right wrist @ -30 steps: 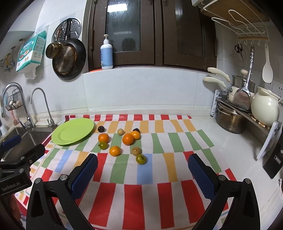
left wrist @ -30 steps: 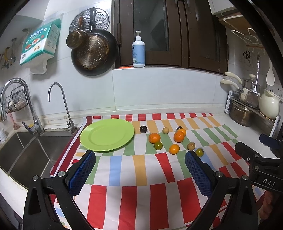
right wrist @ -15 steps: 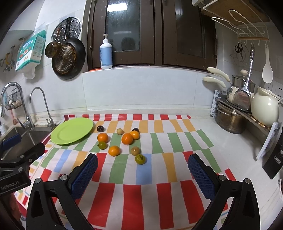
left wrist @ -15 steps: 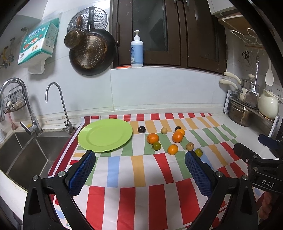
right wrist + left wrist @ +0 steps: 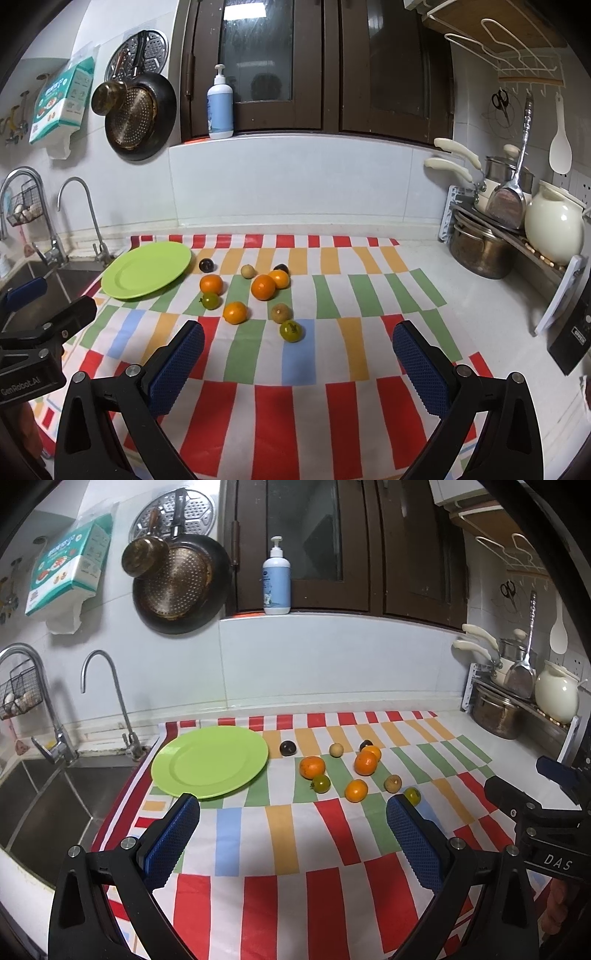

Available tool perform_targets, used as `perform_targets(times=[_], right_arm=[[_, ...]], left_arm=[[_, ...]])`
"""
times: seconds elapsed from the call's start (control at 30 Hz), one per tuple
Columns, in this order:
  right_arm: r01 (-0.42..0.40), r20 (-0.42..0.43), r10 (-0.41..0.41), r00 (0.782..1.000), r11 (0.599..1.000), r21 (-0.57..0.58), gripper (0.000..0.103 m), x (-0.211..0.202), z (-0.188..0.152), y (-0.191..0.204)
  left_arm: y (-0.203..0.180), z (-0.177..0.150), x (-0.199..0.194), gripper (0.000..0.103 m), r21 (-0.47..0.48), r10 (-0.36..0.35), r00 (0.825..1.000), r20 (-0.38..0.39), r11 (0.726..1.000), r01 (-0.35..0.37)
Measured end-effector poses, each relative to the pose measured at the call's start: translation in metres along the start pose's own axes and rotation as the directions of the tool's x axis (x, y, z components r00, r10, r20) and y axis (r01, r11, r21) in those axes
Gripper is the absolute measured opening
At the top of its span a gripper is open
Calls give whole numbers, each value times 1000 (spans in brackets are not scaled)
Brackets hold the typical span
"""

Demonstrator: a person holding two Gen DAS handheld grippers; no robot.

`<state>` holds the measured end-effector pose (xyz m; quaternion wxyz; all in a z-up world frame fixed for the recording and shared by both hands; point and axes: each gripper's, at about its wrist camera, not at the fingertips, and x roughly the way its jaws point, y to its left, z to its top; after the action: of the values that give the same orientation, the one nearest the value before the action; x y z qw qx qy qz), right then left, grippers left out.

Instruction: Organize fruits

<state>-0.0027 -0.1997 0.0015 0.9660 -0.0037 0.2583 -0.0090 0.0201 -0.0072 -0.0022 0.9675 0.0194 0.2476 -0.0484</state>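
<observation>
An empty green plate (image 5: 209, 760) (image 5: 147, 270) lies on the striped cloth (image 5: 280, 849) near the sink. To its right lie several loose fruits: orange ones (image 5: 312, 767) (image 5: 263, 287), green ones (image 5: 320, 783) (image 5: 291, 331), brown ones (image 5: 392, 783) (image 5: 282, 312) and dark ones (image 5: 287, 747) (image 5: 206, 264). My left gripper (image 5: 293, 838) is open and empty, above the cloth in front of the plate and fruits. My right gripper (image 5: 298, 363) is open and empty, in front of the fruits; it also shows in the left wrist view (image 5: 535, 812).
A sink (image 5: 48, 801) with two taps (image 5: 110, 701) lies at the left. A rack with pots and a white jug (image 5: 554, 229) stands at the right. A soap bottle (image 5: 276, 579) stands on the window ledge. Pans (image 5: 177, 587) hang on the wall.
Both views have shifted slightly, so plate and fruits sit a little further left in frame. Both grippers stay open and empty. No fruit has moved.
</observation>
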Motion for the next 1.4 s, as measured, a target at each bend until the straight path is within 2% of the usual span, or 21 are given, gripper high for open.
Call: perform_targets(times=[0.07, 0.4, 0.63, 1.0, 1.23, 1.4], right_arm=[[6, 1, -6, 1000, 1000, -7, 102, 2, 0, 0], [17, -13, -17, 1000, 1000, -13, 102, 22, 3, -1], [6, -73, -5, 997, 1000, 11, 89, 48, 3, -4], [-3, -187, 6, 982, 1000, 16, 73, 103, 0, 0], [-23, -267, 35, 963, 999, 48, 63, 135, -9, -1], [-34, -299, 52, 953, 997, 65, 58, 150, -13, -2]], left_arm=[[-2, 1, 4, 102, 18, -18, 1000, 0, 1000, 18], [-16, 15, 36, 82, 135, -129, 991, -14, 982, 130], [-27, 17, 68, 69, 212, -207, 976, -73, 953, 218], [-36, 12, 132, 54, 247, -281, 939, -200, 912, 326], [-48, 4, 164, 49, 279, -313, 909, -275, 879, 387], [-53, 2, 184, 47, 280, -324, 889, -323, 865, 417]])
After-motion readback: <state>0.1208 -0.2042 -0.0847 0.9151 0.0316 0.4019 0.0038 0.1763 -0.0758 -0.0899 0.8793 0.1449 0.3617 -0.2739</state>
